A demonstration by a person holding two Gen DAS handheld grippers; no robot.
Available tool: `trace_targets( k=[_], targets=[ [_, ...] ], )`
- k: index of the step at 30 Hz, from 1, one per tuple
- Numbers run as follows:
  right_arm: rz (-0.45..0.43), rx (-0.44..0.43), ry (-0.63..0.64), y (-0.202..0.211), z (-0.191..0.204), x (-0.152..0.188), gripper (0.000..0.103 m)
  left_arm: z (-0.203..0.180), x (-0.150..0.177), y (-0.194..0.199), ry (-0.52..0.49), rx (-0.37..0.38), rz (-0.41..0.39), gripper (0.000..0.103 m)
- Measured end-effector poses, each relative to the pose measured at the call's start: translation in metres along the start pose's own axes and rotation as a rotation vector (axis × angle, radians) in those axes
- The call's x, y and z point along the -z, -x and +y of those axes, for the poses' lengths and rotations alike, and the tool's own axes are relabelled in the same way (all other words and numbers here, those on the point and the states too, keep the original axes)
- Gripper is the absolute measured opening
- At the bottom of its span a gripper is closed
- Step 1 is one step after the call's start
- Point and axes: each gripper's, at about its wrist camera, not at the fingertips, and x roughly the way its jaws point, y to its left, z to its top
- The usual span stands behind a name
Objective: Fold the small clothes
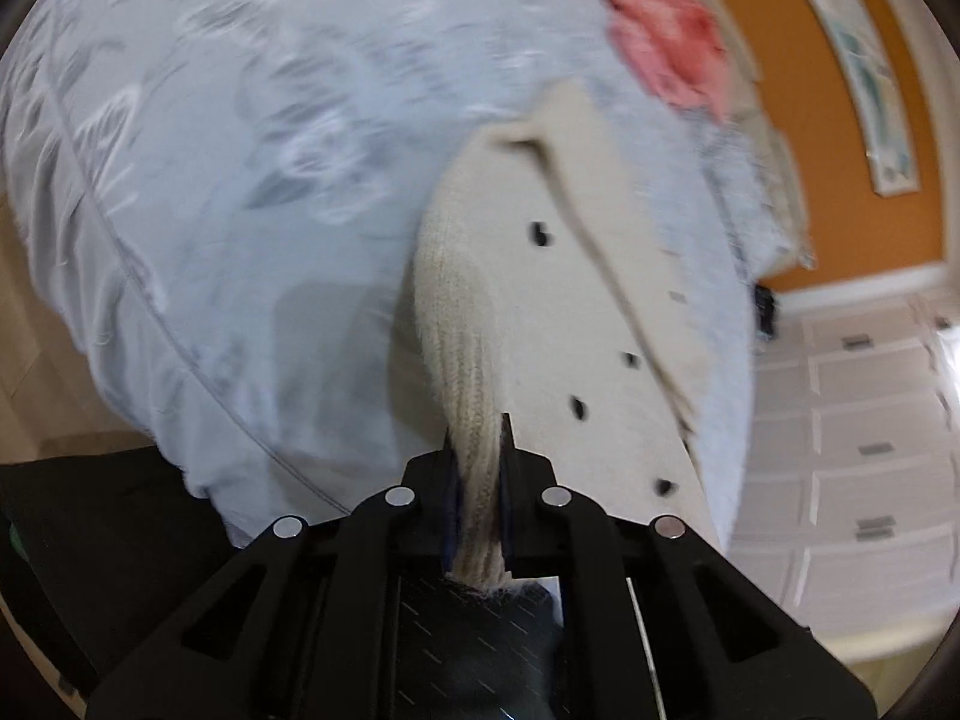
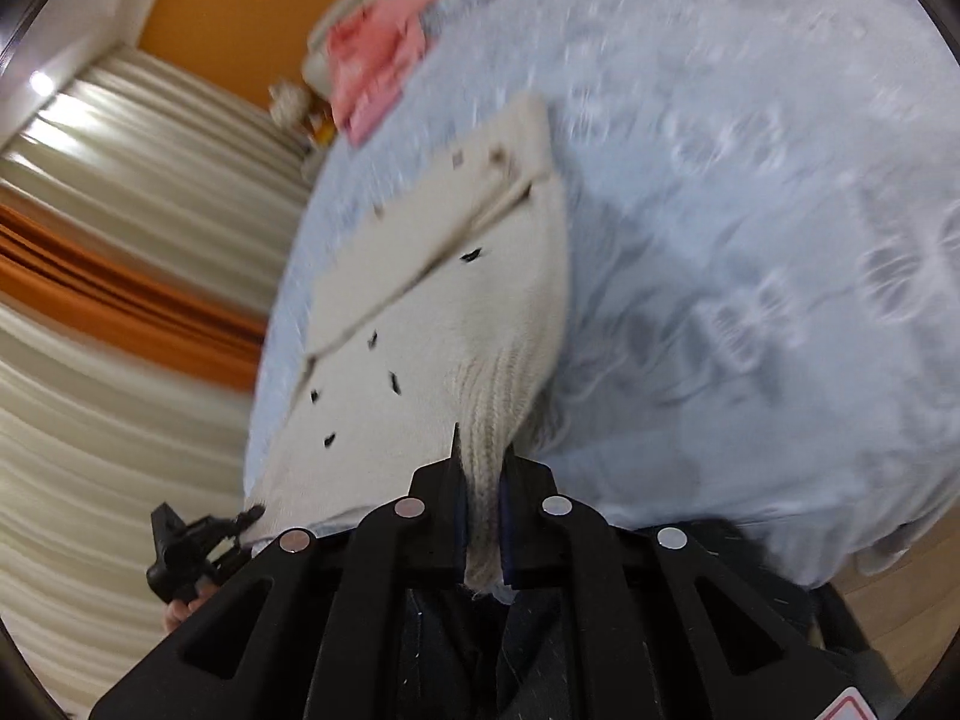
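My left claw (image 1: 480, 468) is clamped on the ribbed hem of a cream knitted garment with small black marks (image 1: 540, 312), the knit bunched between both fingers. My right claw (image 2: 480, 468) pinches another ribbed corner of that same garment (image 2: 456, 324) just as tightly. In the right wrist view I can also see the left claw (image 2: 198, 546) at the garment's far corner, with fingers of the hand behind it.

The garment lies stretched out on a bed covered with a pale blue-grey patterned bedspread (image 1: 240, 150), one cream panel folded over along its length. A small tag sits near its far edge in the right view, too blurred for me to read. Beyond it, near the head of the bed, lies a crumpled pink cloth (image 1: 672, 48).

An orange wall carries a long framed picture (image 1: 858, 72); I can read no writing on it. Cream and orange curtains (image 2: 120, 276) hang alongside the bed.
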Motion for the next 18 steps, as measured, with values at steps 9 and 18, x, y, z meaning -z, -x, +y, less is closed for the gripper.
trace_targets(
  k=[9,18],
  targets=[
    [-0.016,-0.006,0.023,0.104,-0.02,0.055,0.007,-0.021,0.067,0.078,-0.059,0.105,0.085,0.007],
    [-0.175,-0.145,0.055,0.178,0.004,0.039,0.007,-0.088,0.074,0.142,-0.198,0.217,-0.049,0.007]
  ],
)
